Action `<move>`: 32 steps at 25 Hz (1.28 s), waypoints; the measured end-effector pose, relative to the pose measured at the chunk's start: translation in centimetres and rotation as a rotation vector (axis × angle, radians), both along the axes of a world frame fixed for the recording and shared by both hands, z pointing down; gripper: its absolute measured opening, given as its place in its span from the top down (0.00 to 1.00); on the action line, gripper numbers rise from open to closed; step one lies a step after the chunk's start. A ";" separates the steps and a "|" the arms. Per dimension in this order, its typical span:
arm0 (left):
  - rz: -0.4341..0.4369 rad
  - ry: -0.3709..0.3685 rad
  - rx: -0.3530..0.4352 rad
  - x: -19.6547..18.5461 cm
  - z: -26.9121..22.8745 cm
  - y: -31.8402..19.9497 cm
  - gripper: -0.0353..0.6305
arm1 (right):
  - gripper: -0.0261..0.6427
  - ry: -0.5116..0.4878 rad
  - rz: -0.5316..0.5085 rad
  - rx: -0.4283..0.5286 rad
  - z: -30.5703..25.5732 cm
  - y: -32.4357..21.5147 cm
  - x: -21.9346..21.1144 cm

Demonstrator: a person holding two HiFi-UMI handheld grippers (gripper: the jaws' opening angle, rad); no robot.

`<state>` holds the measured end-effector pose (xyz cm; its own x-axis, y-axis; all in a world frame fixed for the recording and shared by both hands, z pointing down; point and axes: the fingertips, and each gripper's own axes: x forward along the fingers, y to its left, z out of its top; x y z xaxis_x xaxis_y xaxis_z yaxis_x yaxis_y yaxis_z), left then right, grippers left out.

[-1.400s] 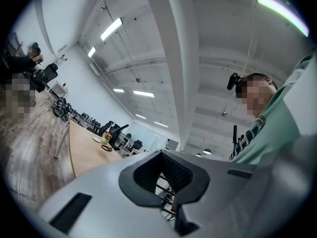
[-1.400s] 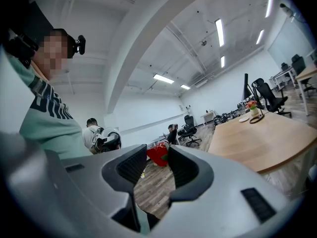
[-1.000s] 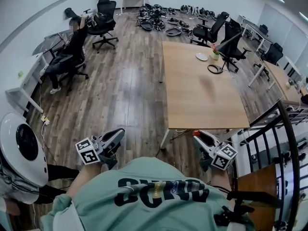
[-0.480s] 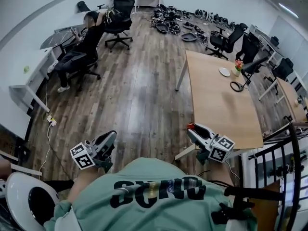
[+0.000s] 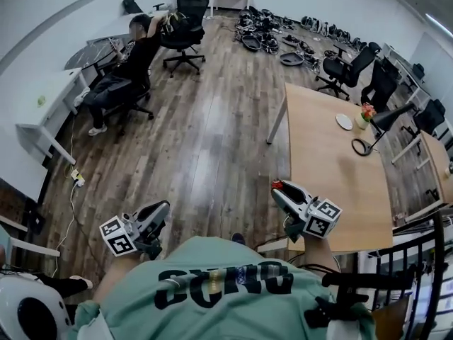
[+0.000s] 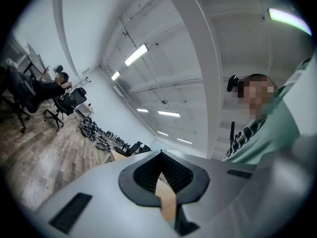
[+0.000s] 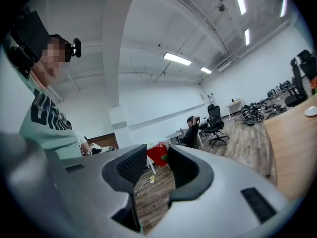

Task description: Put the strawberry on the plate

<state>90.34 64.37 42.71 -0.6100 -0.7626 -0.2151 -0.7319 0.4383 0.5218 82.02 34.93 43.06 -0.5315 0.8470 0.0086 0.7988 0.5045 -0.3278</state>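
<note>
Bright, even indoor light, with strong fisheye bending in every view.
Ceiling light strips (image 7: 177, 59) light the room and leave a pale sheen on the wooden floor (image 5: 205, 133); shadows are soft. Straight lines bow toward the edges, and the corners of both gripper views go black. The left gripper (image 6: 161, 155) and right gripper (image 7: 157, 152) look blurred up close.

Strawberry (image 5: 276, 185) in right tongs (image 5: 279, 188); plate (image 5: 344, 121) far along table (image 5: 333, 183)
</note>
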 end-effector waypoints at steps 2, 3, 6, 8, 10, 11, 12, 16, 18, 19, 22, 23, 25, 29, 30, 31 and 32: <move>-0.046 -0.012 -0.027 -2.5 -0.5 -0.9 0.96 | 0.74 -0.010 -0.041 -0.020 0.3 -0.8 -3.9; -0.074 -0.014 -0.031 -4.0 -0.9 -1.5 0.96 | 0.74 -0.012 -0.061 -0.027 0.3 -1.3 -6.0; -0.131 -0.012 -0.005 -8.1 -2.0 -3.9 0.96 | 0.74 -0.031 -0.120 -0.018 -0.6 -2.8 -11.0; -0.141 -0.009 0.025 -10.8 -2.6 -5.8 0.96 | 0.74 -0.049 -0.147 -0.019 -1.2 -4.4 -13.6; -0.145 -0.004 0.056 -13.7 -3.2 -7.7 0.96 | 0.74 -0.055 -0.156 -0.034 -1.2 -6.3 -16.1; -0.142 -0.001 0.070 -15.0 -3.4 -8.7 0.96 | 0.74 -0.055 -0.156 -0.040 -0.9 -7.4 -17.2; -0.134 0.003 0.078 -16.1 -3.5 -9.8 0.96 | 0.74 -0.054 -0.152 -0.043 -0.7 -8.4 -18.3; -0.098 0.028 0.036 -19.8 -3.2 -12.9 0.96 | 0.74 -0.030 -0.108 -0.063 0.2 -11.3 -21.1; -0.092 0.041 0.026 -21.7 -2.8 -13.2 0.96 | 0.74 -0.021 -0.089 -0.062 1.0 -12.2 -22.1; -0.088 0.047 0.031 -22.8 -2.6 -13.2 0.96 | 0.74 -0.014 -0.077 -0.058 1.4 -12.8 -22.7; -0.057 0.058 0.047 -26.2 -1.9 -13.6 0.96 | 0.74 0.001 -0.042 -0.038 2.4 -13.9 -25.0; -0.044 0.062 0.052 -27.4 -1.6 -13.5 0.96 | 0.74 0.004 -0.031 -0.031 2.5 -13.9 -25.8; -0.014 0.068 0.068 -29.8 -0.6 -13.0 0.96 | 0.74 0.003 -0.009 -0.016 2.7 -13.2 -27.3; 0.055 0.050 0.121 -35.5 0.2 -10.1 0.96 | 0.74 -0.026 0.047 0.041 1.8 -10.4 -30.9; 0.075 0.037 0.136 -37.3 0.1 -9.2 0.96 | 0.74 -0.036 0.068 0.052 1.4 -9.7 -32.1; 0.094 0.022 0.147 -39.1 -0.2 -8.2 0.96 | 0.74 -0.042 0.093 0.057 0.8 -9.0 -33.4; 0.112 0.007 0.154 -40.9 -0.7 -7.3 0.96 | 0.74 -0.046 0.117 0.056 0.1 -8.1 -34.7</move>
<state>49.44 57.10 42.04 -0.5251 -0.7845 -0.3299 -0.7676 0.2690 0.5818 47.32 26.79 43.20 -0.6272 0.7784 0.0274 0.7471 0.6113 -0.2610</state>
